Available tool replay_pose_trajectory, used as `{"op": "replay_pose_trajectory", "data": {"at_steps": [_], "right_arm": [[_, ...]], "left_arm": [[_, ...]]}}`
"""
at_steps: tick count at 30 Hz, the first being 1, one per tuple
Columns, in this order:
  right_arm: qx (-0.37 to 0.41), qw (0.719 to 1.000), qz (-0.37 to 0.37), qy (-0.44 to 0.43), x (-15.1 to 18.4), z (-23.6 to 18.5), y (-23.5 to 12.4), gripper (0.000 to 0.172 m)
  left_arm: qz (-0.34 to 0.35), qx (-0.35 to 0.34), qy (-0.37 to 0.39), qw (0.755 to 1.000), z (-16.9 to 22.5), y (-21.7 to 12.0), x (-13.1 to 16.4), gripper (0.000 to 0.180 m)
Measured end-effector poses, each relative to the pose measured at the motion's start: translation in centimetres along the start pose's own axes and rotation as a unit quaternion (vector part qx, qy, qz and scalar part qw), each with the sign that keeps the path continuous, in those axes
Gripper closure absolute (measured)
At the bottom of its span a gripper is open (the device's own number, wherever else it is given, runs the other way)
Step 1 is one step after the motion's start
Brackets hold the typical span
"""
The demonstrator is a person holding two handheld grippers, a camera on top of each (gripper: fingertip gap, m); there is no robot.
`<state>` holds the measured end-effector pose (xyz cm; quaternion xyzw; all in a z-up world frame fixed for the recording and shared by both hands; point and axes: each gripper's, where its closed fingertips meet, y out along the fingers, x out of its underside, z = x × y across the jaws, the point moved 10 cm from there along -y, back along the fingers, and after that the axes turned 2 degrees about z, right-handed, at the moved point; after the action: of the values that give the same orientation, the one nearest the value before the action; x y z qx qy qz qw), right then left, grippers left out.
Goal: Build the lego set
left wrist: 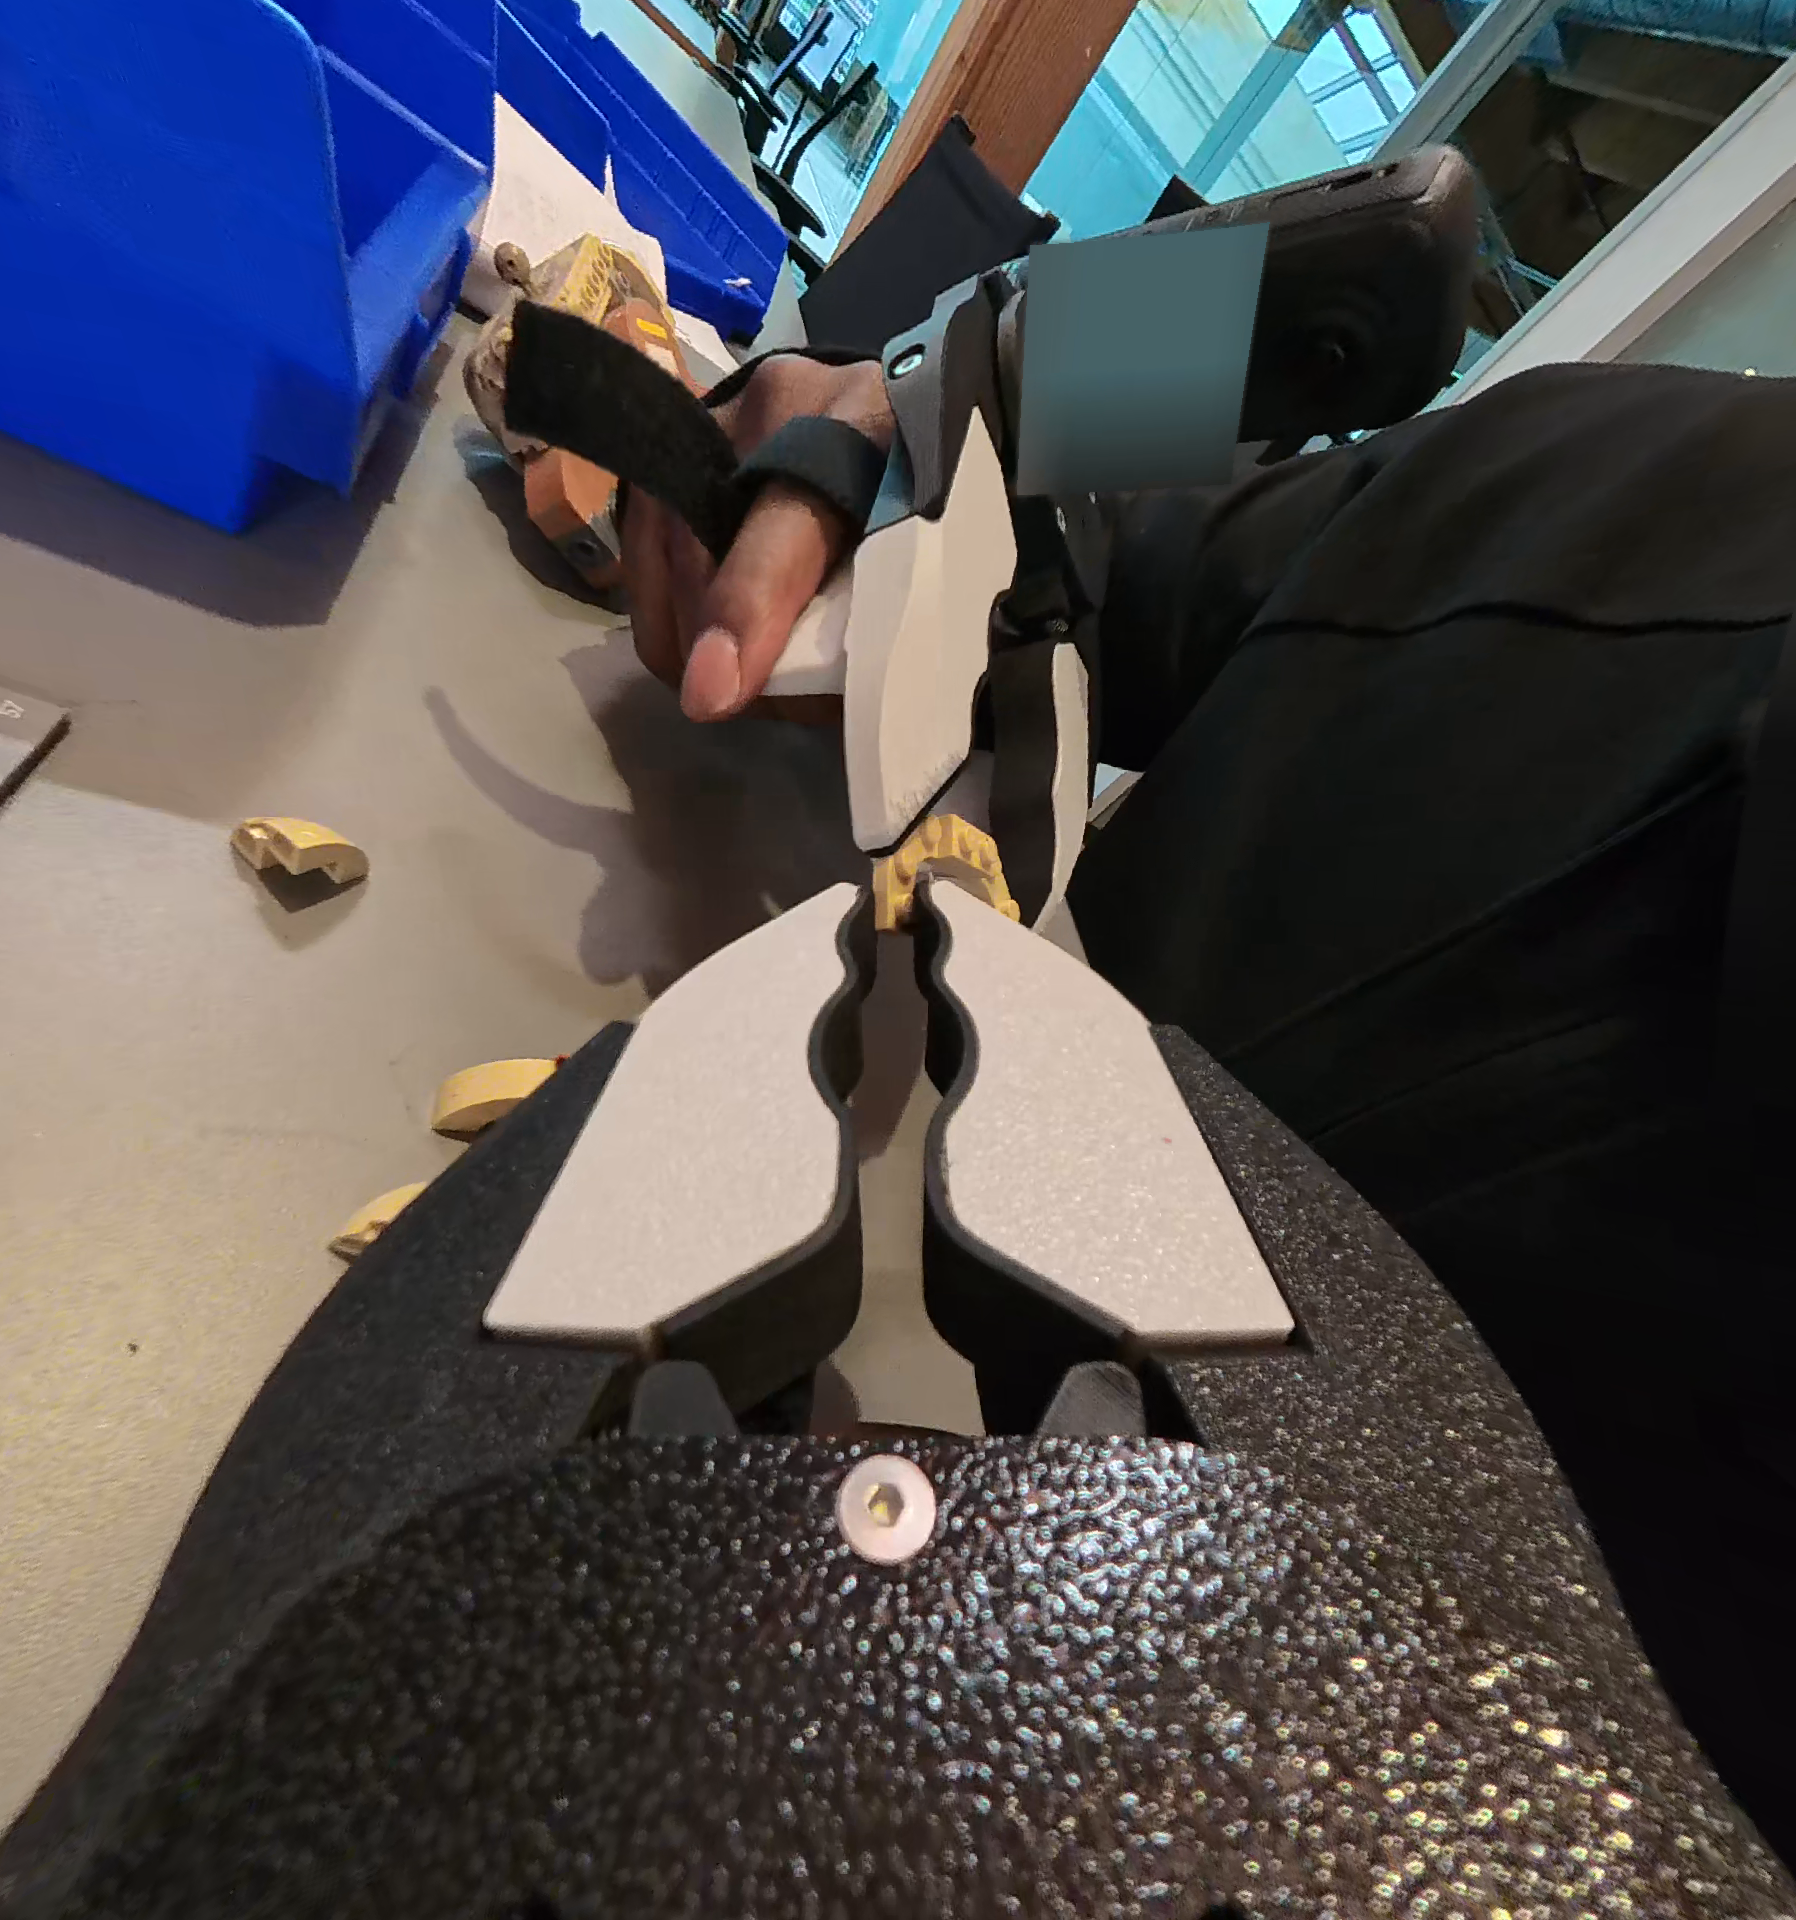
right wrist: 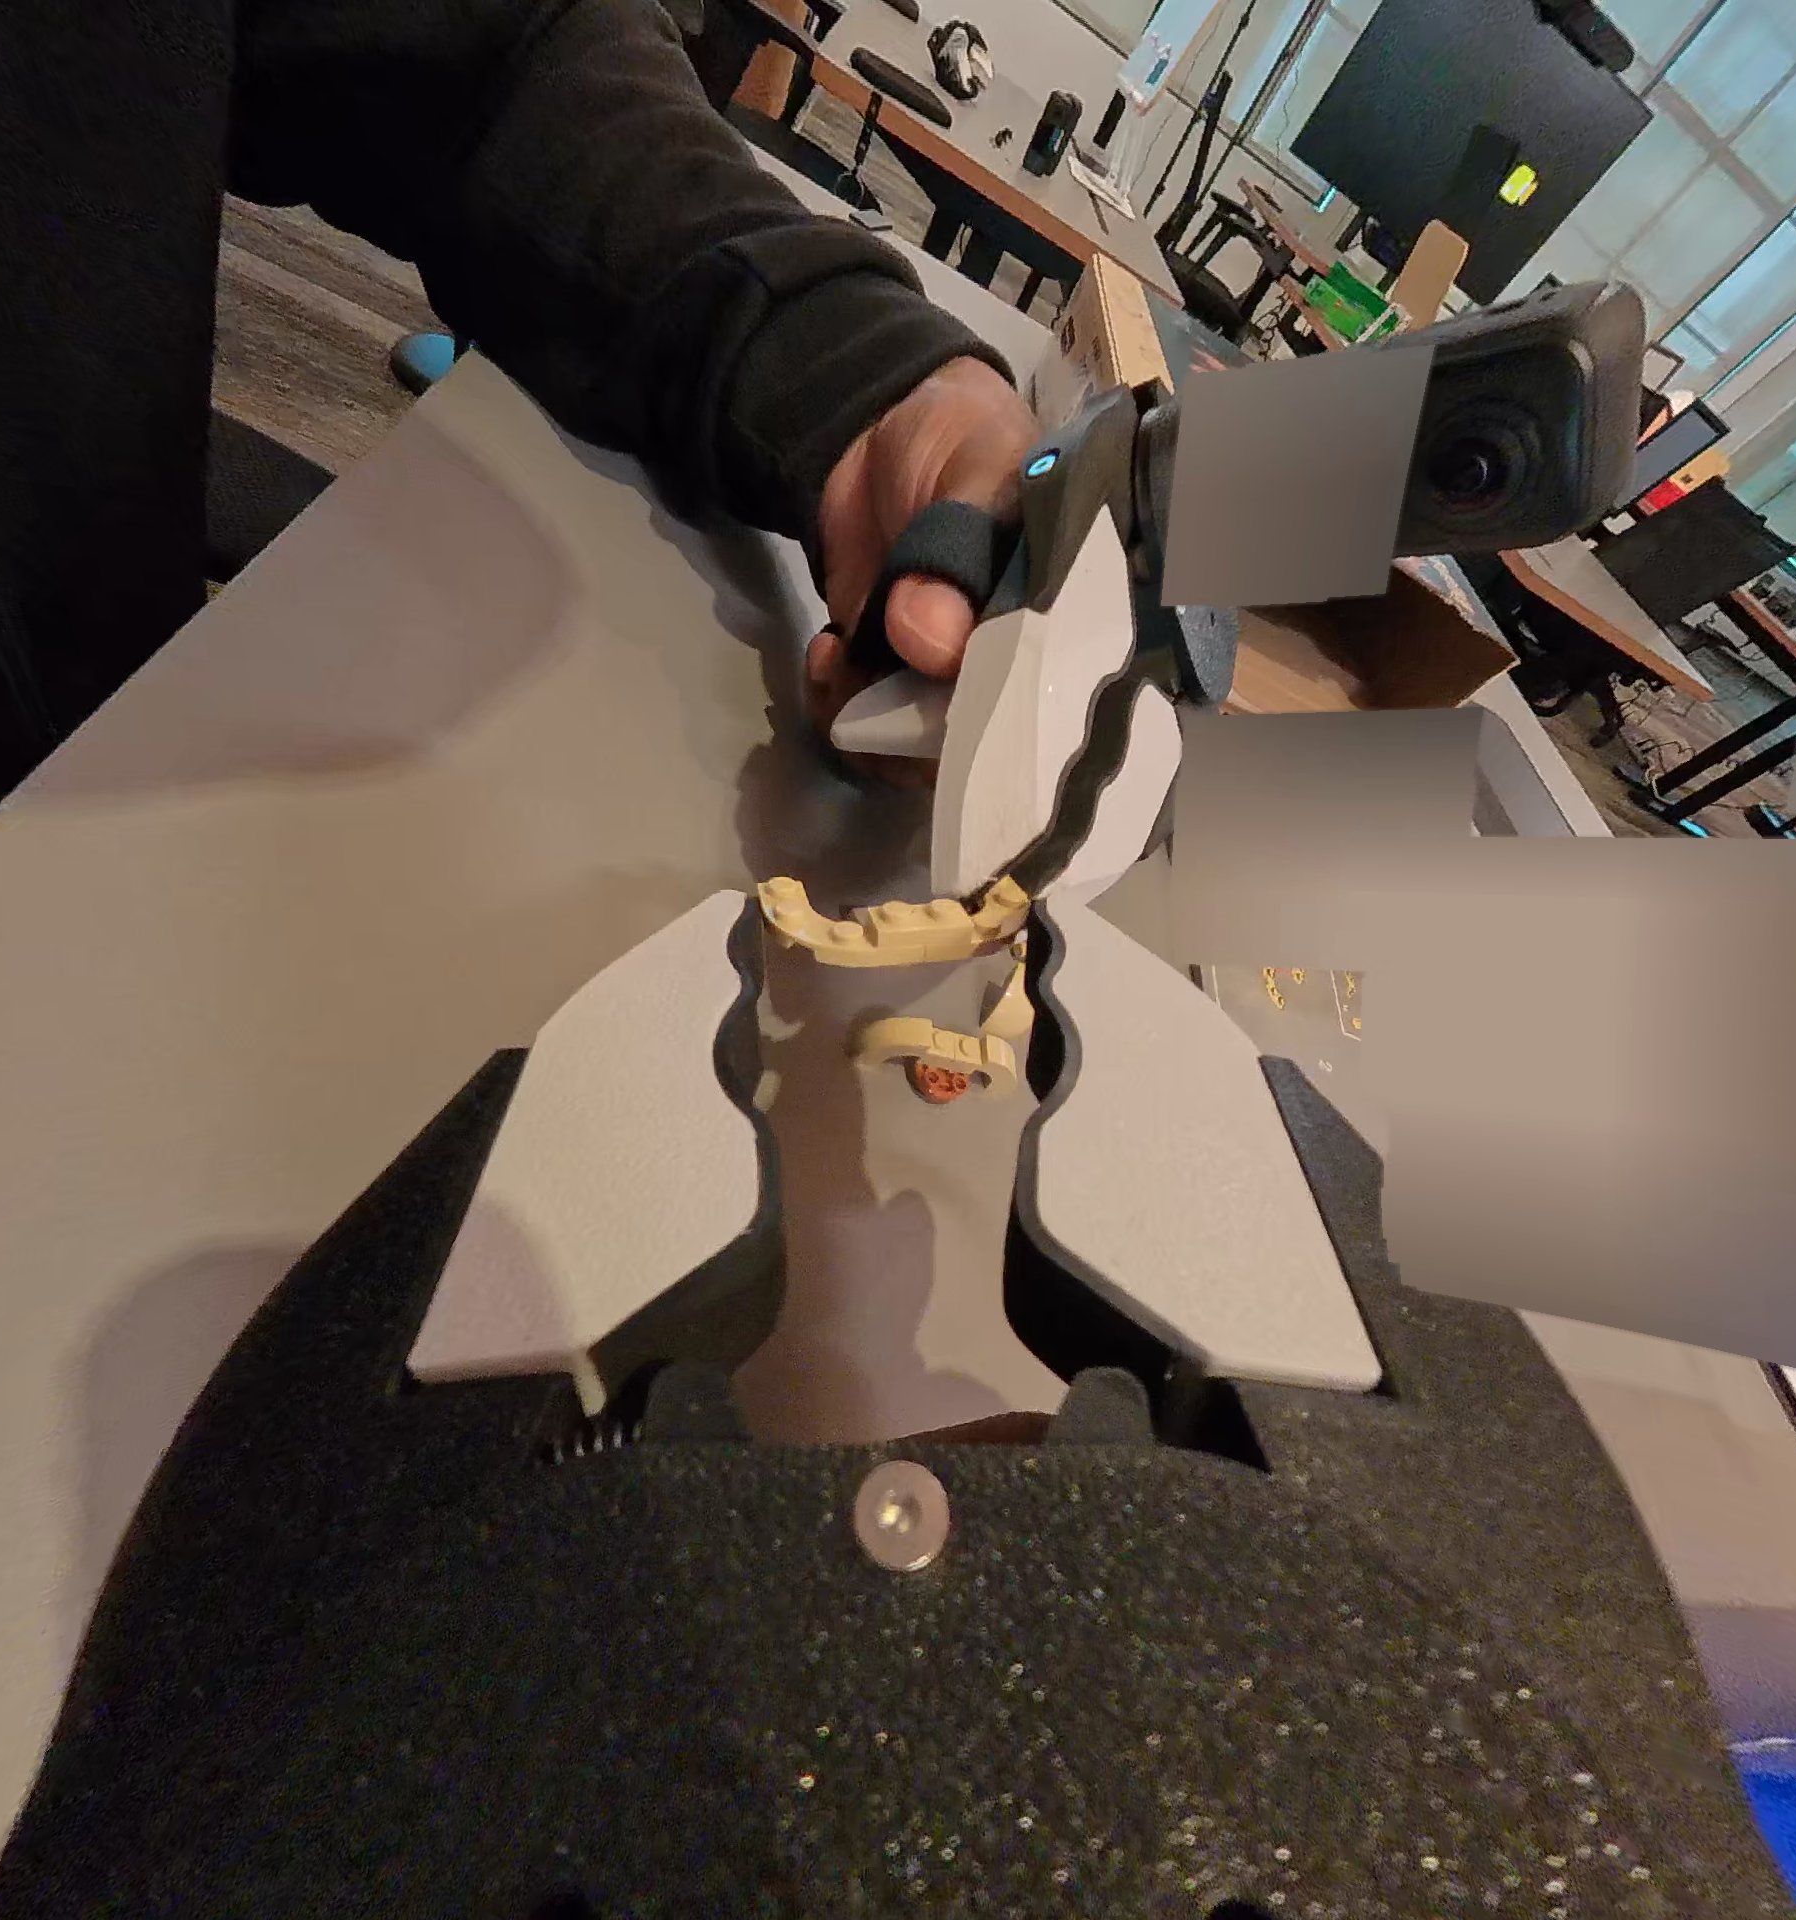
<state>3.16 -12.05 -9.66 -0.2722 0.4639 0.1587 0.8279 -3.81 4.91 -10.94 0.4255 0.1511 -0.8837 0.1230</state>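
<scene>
Left tongs [left wrist: 889,914] pinch the tan arched piece's [right wrist: 889,930] end; right tongs [right wrist: 889,925] gape around it, table [right wrist: 250,831] clear alongside.

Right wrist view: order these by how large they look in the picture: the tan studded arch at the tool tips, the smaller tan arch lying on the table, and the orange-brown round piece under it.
Largest to smallest, as they look:
1. tan studded arch, though it is raised nearer the camera, so its true size is unsure
2. smaller tan arch
3. orange-brown round piece, partly hidden
</scene>
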Motion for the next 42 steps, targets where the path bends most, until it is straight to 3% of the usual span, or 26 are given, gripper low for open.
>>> {"op": "replay_pose_trajectory", "data": {"at_steps": [5, 8, 11, 13, 18, 21, 27, 33, 37, 42], "right_arm": [[0.001, 0.999, 0.017, 0.044, 0.0, 0.5, -0.1, 0.124], [0.004, 0.996, 0.034, 0.079, -0.1, 1.0, -0.5, 0.124], [0.004, 0.991, 0.048, 0.129, -0.1, 1.5, -0.8, 0.124], [0.009, 0.985, 0.048, 0.164, -0.1, 1.8, -0.9, 0.124], [0.034, 0.978, 0.032, 0.205, 0.1, 2.0, -1.3, 0.124], [0.04, 0.979, 0.017, 0.201, 0.4, 1.7, -1.6, 0.124], [0.039, 0.972, 0.008, 0.232, 1.0, 1.8, -1.6, 0.124], [0.042, 0.97, -0.015, 0.241, 1.5, 1.5, -0.9, 0.124], [0.056, 0.97, -0.031, 0.235, 1.8, 1.4, -0.7, 0.124], [0.079, 0.965, -0.035, 0.247, 2.1, 1.6, -0.6, 0.124]], "left_arm": [[0.003, -0.015, 0.04, 0.999, 0.1, -0.2, -0.3, 0.173], [0.004, -0.061, 0.125, 0.99, 0.1, -1.0, -0.7, 0.156], [-0.037, -0.159, 0.28, 0.946, -0.2, -2.1, -0.7, 0.142], [-0.082, -0.192, 0.342, 0.916, -0.2, -2.4, -0.2, 0.138], [-0.142, -0.213, 0.27, 0.928, -0.1, -0.7, 0.2, 0.138], [-0.186, -0.242, 0.241, 0.921, -0.3, 0.4, 0.8, 0.136], [-0.222, -0.264, 0.238, 0.908, -0.5, 1.6, 1.5, 0.127], [-0.223, -0.266, 0.251, 0.903, -0.6, 1.7, 1.5, 0.135], [-0.195, -0.251, 0.236, 0.918, -0.7, 1.2, 1.3, 0.135], [-0.051, -0.203, 0.238, 0.948, -0.1, -0.6, -0.6, 0.136]]}}
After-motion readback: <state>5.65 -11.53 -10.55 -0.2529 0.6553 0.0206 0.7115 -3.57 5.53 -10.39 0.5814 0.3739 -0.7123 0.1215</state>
